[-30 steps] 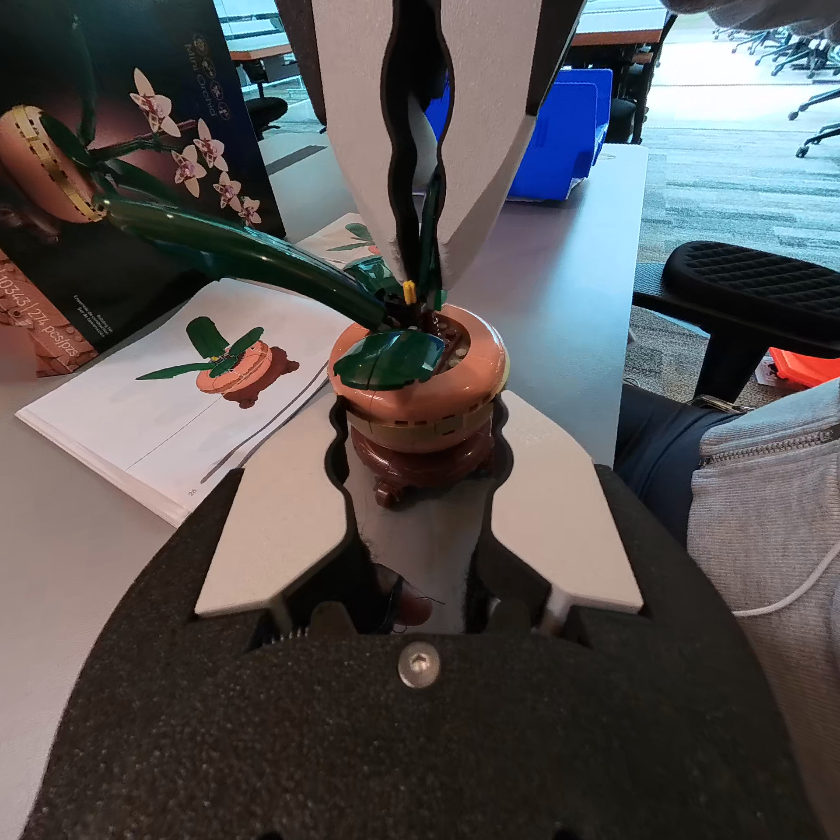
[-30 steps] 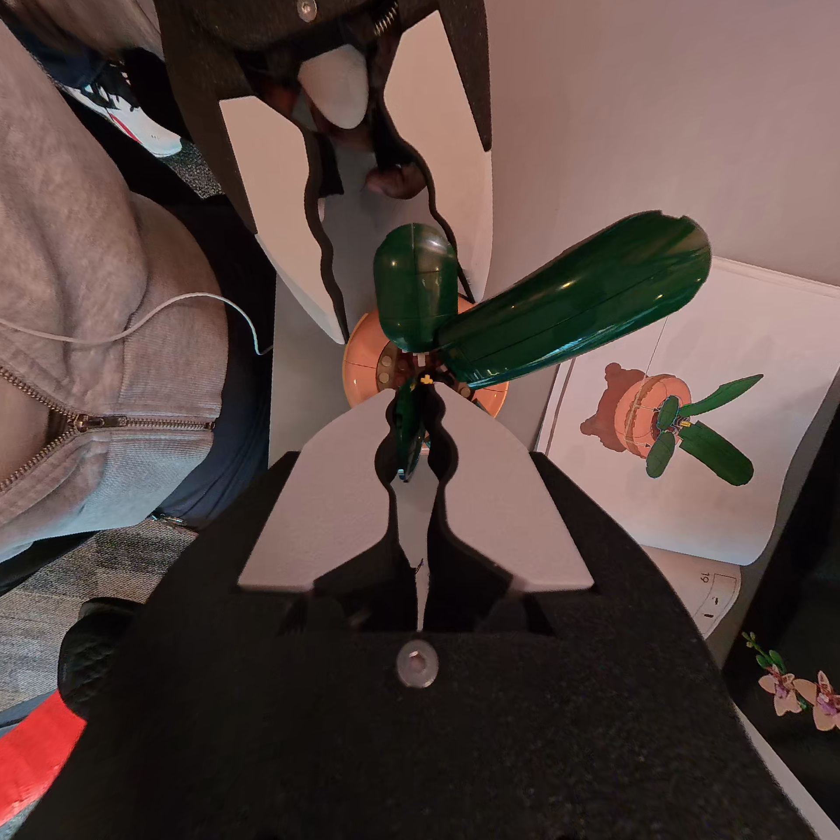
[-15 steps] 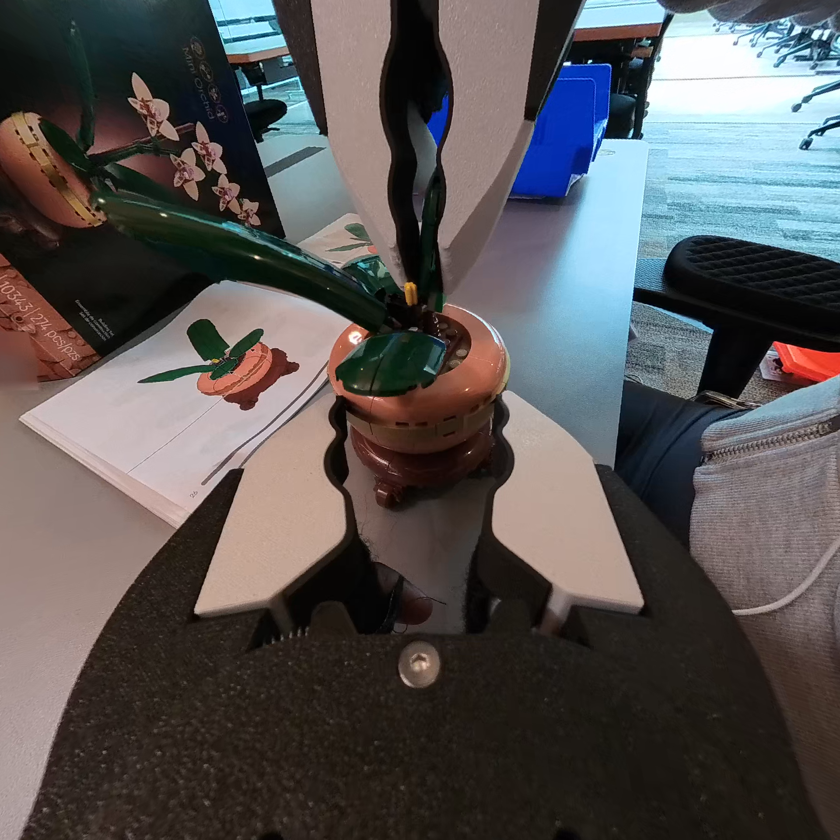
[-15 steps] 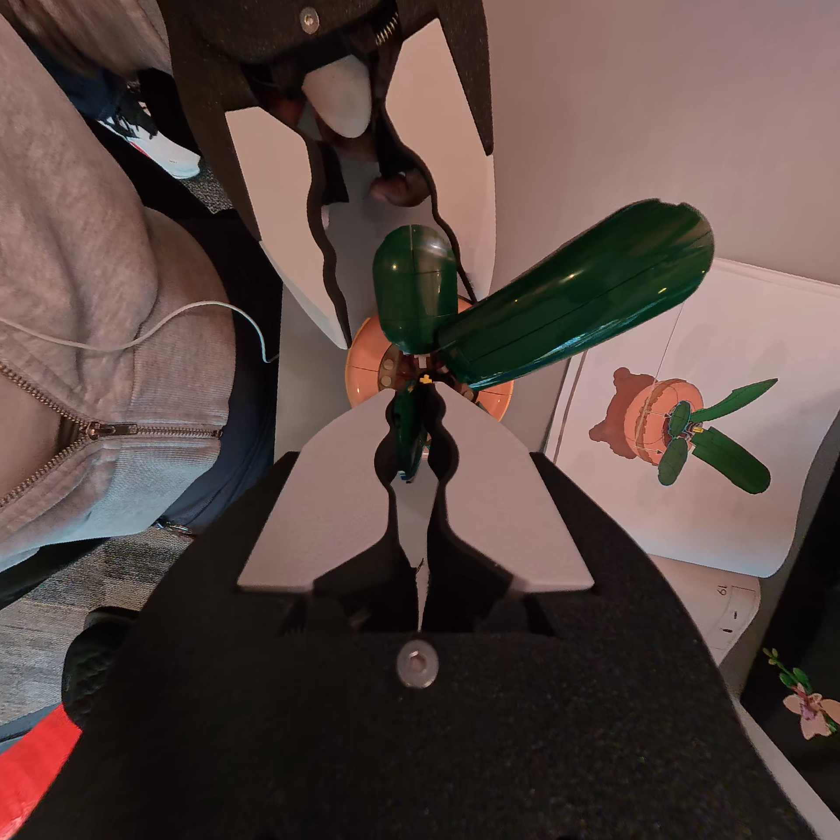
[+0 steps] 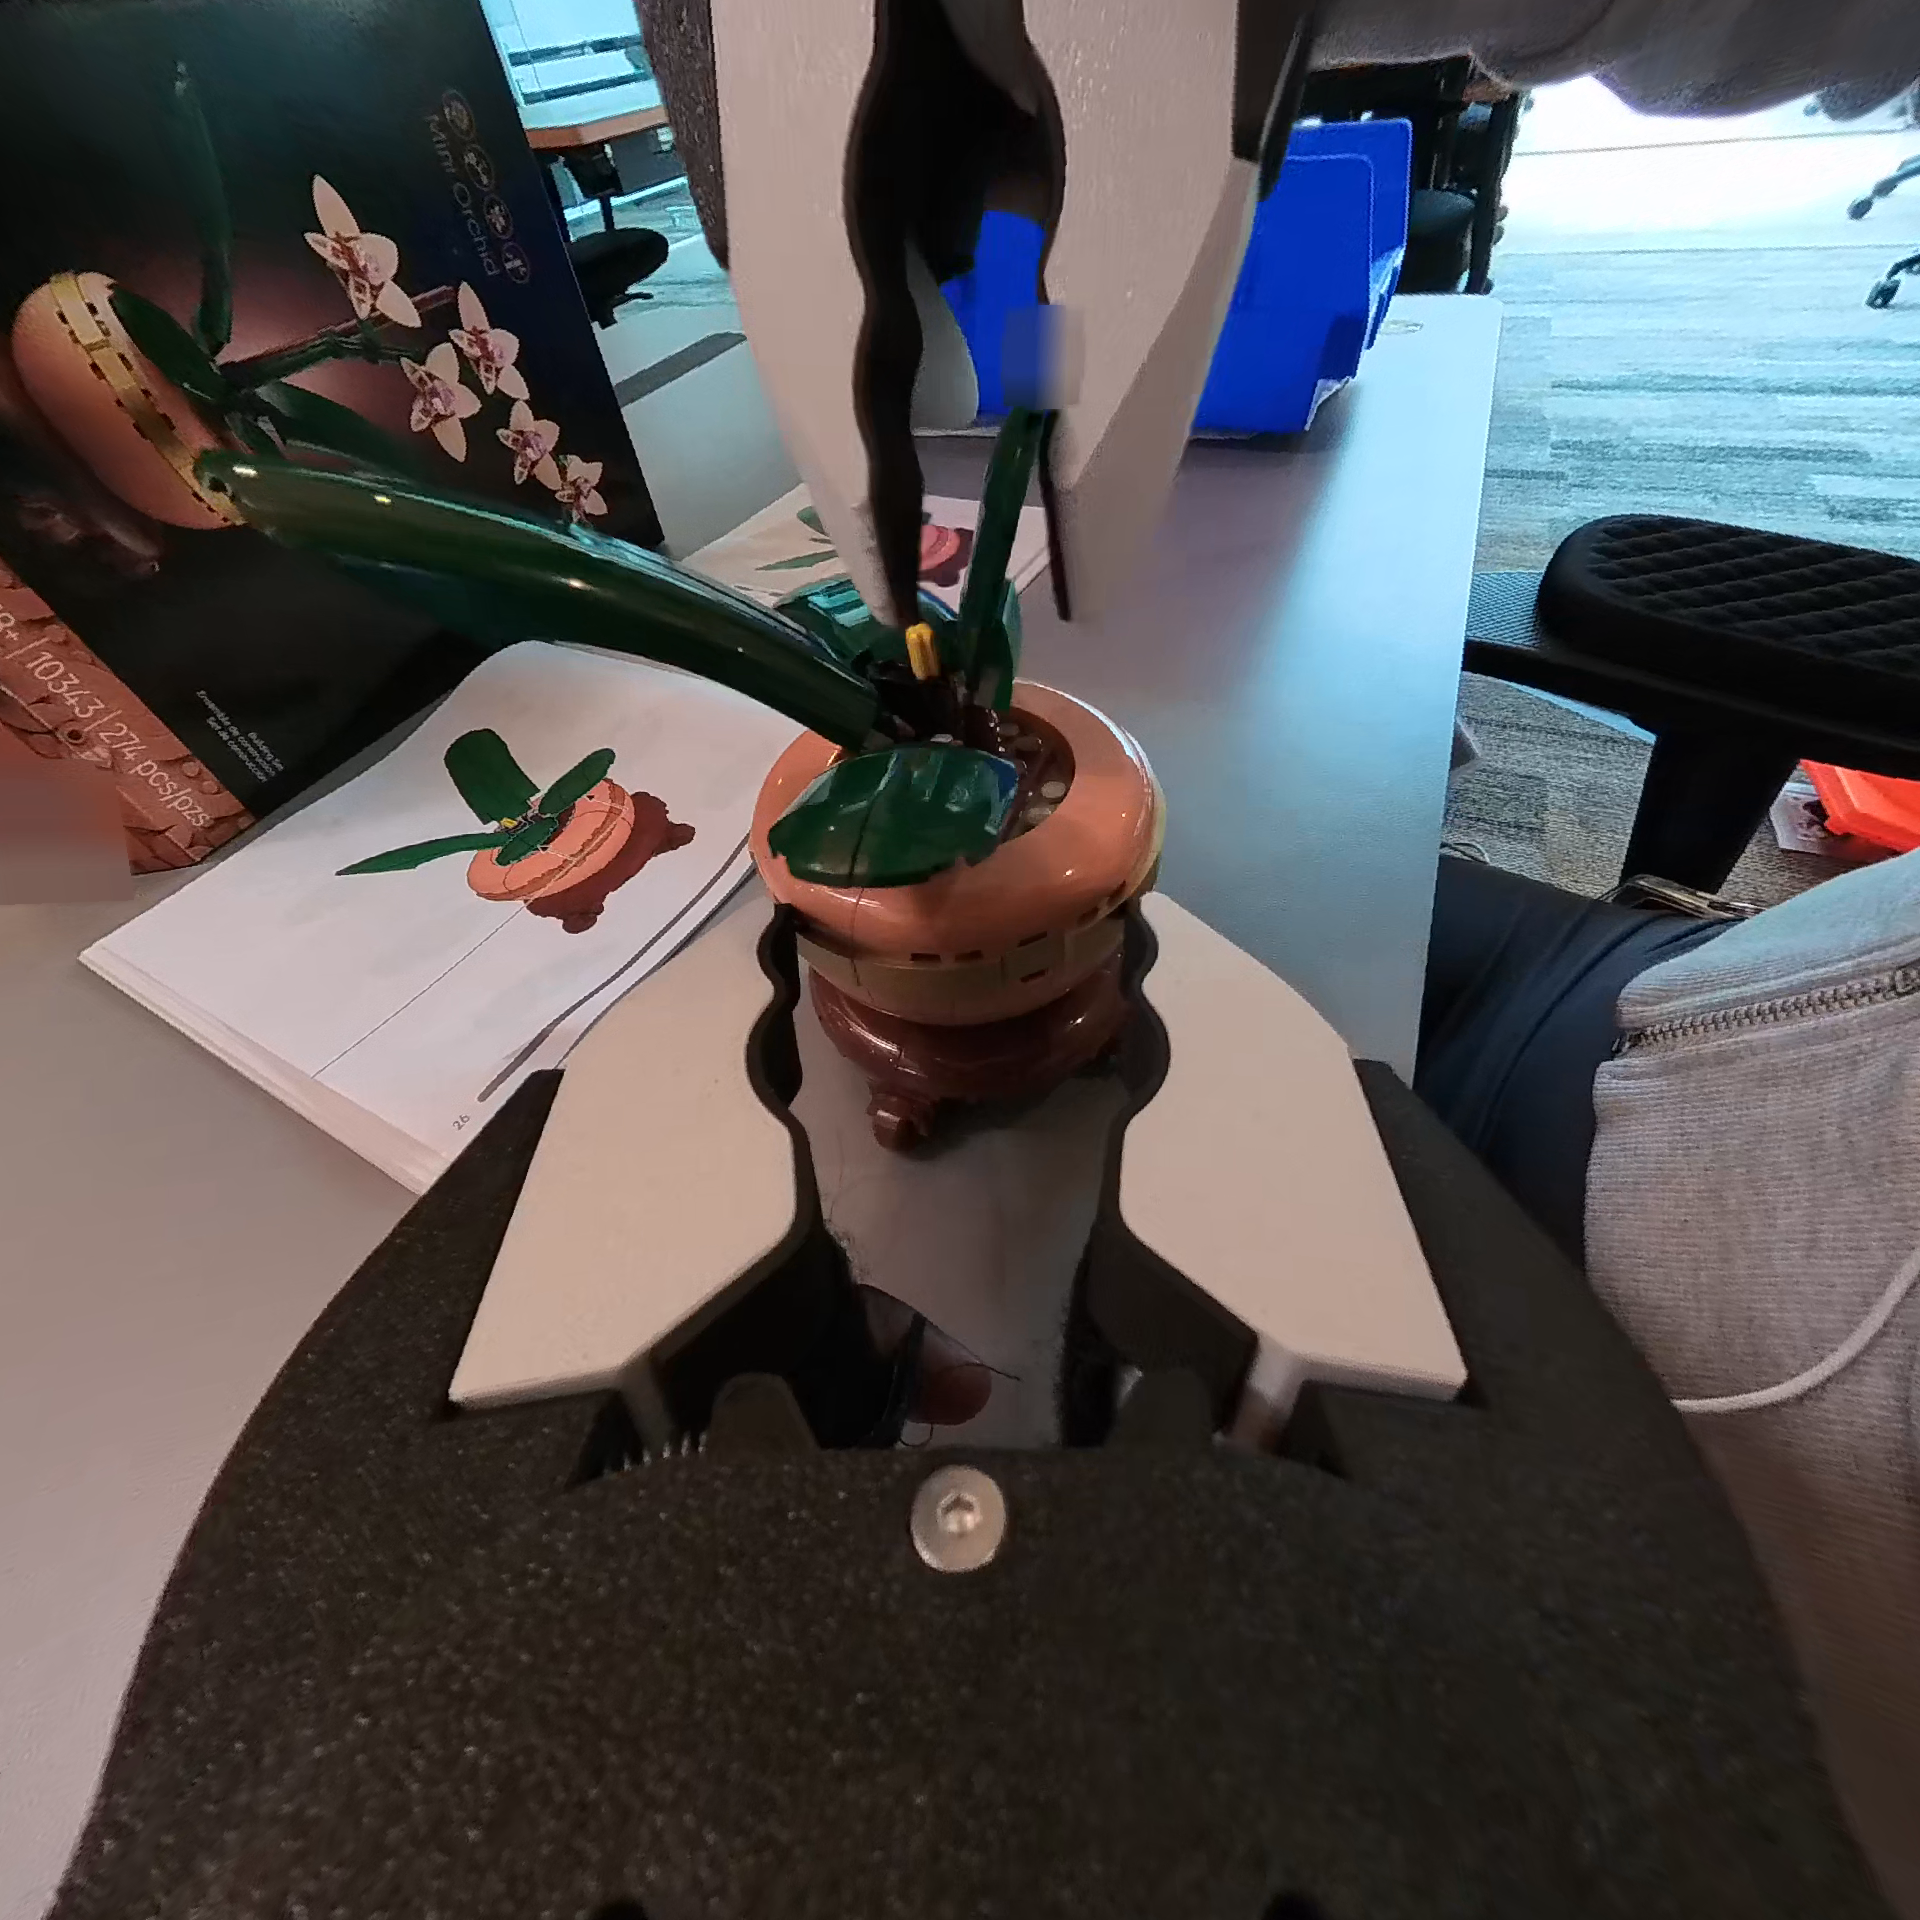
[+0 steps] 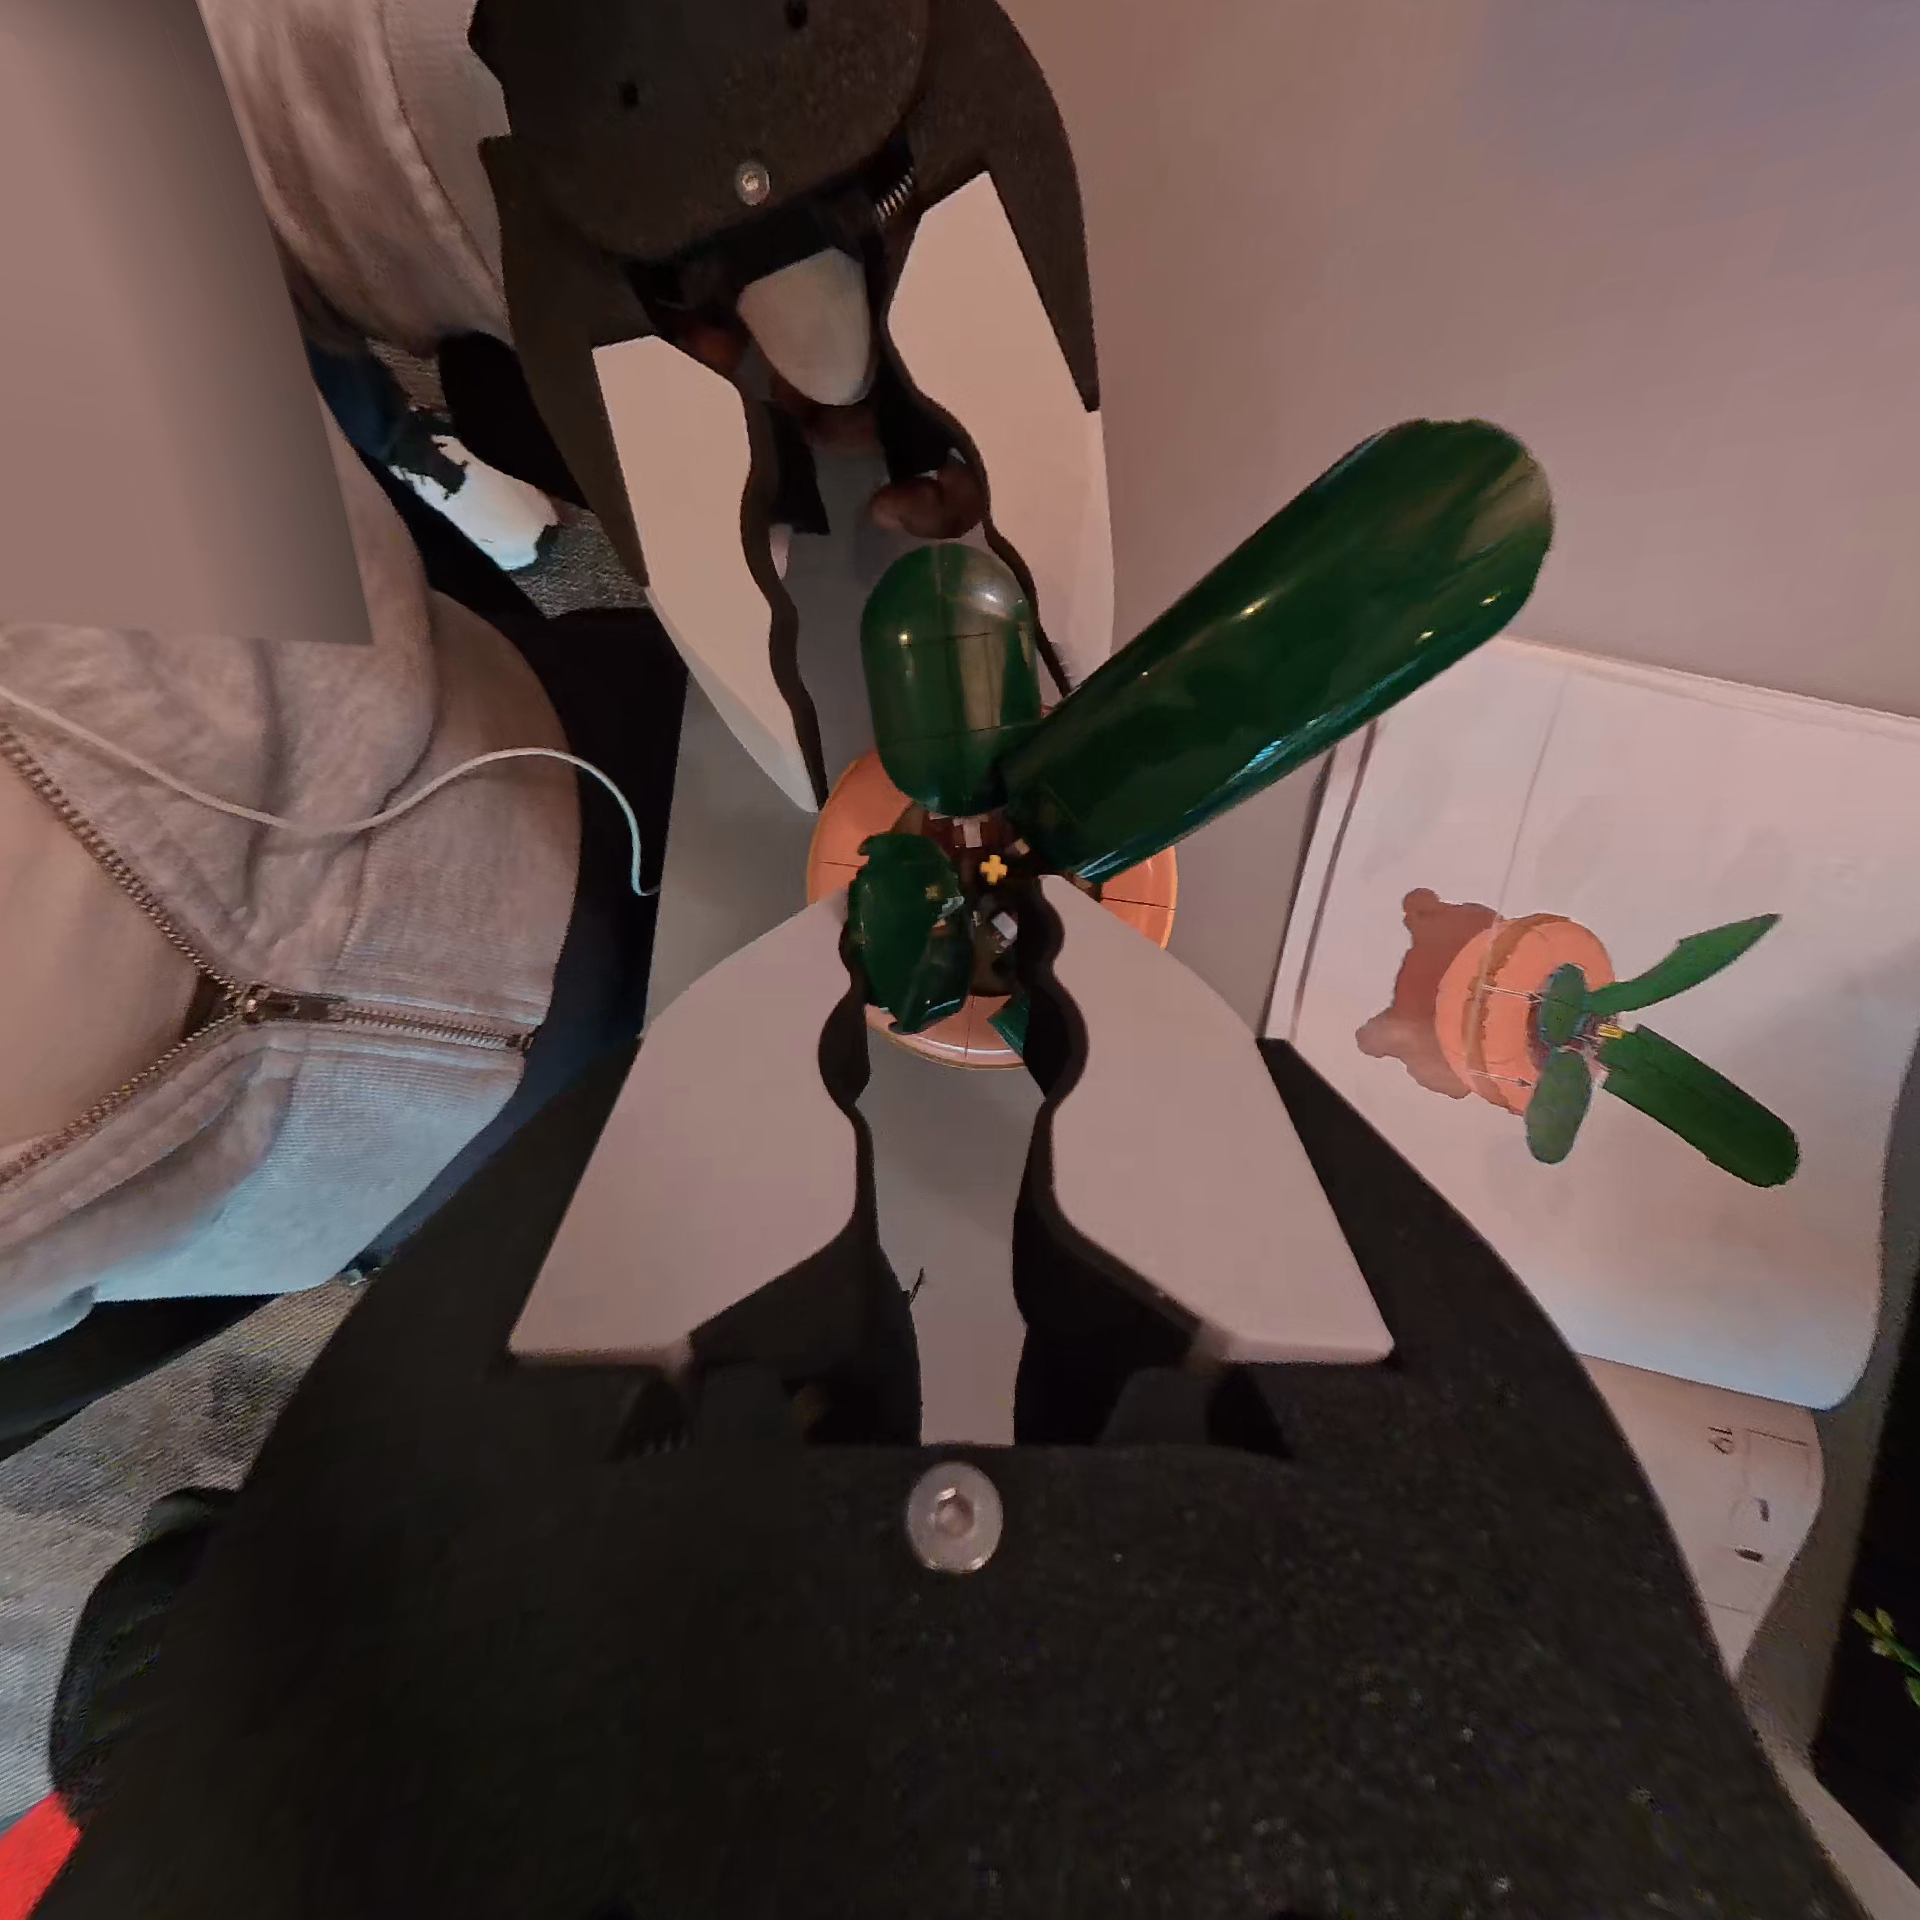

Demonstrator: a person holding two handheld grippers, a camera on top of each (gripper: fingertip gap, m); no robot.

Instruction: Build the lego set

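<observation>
The lego pot [image 5: 951, 862], tan over a dark brown base, stands on the grey table [image 5: 1299, 665] close to the table's edge, which runs just to the right of the pot where a person's grey zipped jacket [image 5: 1766, 1122] and dark trousers sit. The left gripper [image 5: 956, 1023] clamps the pot's brown base between its white fingers [image 5: 665, 1174], so that side of the pot is walled in. Above the pot the right gripper [image 6: 951, 971] hangs with its jaws parted, touching nothing that can be made out; a small dark green leaf [image 6: 909, 956] sits between them over the pot's rim (whether it is seated on the pot cannot be told). A long dark green leaf [image 5: 540, 592] reaches left from the pot, and a short rounded leaf [image 5: 894, 816] lies over the pot's front rim. Left of the pot lies the open instruction booklet [image 5: 436, 935], and beyond it stands the dark lego box [image 5: 260, 416]. Behind the pot is a blue bin [image 5: 1299, 301]; right of the pot, off the table, a black chair armrest [image 5: 1714, 623] stands over grey carpet.
</observation>
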